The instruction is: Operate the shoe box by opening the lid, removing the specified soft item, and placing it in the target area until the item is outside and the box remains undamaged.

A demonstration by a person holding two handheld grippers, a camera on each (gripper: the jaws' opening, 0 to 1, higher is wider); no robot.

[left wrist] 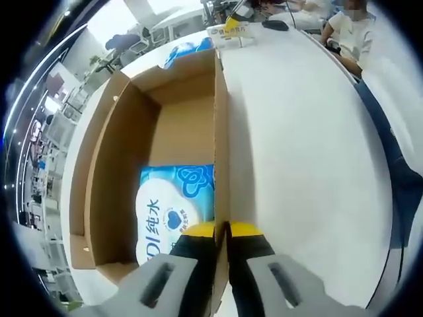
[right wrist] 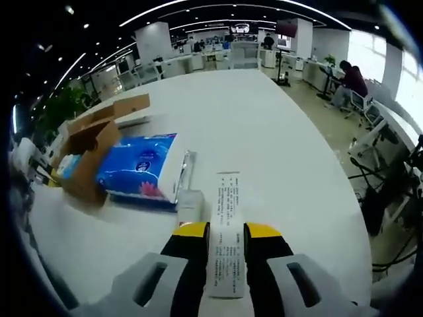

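Box [left wrist: 119,165]: open brown cardboard, set on a white table [left wrist: 297,145]; no tears or crushing seen
Left gripper [left wrist: 221,232]: jaws narrowed onto the box's right wall [left wrist: 220,132], one jaw inside, one outside, gripping the card edge
Pack [left wrist: 175,205]: soft blue-and-white tissue pack lying flat on the box floor at the near end, just beside the gripped wall; printed characters and a heart mark on top
Handling: judged light, squashy and film-wrapped, so likely slippery; it will dent rather than break. Best taken across a short end or a pinch of the wrapper, not pressed against the card
Right gripper [right wrist: 227,232]: jaws set narrow either side of a white printed slip [right wrist: 228,231] on the table; whether it is clamped cannot be told
Other items: a second blue pack [right wrist: 139,168] lies on the table beside a small open carton [right wrist: 89,148]
Risk: thin card wall may bend if pulled sideways
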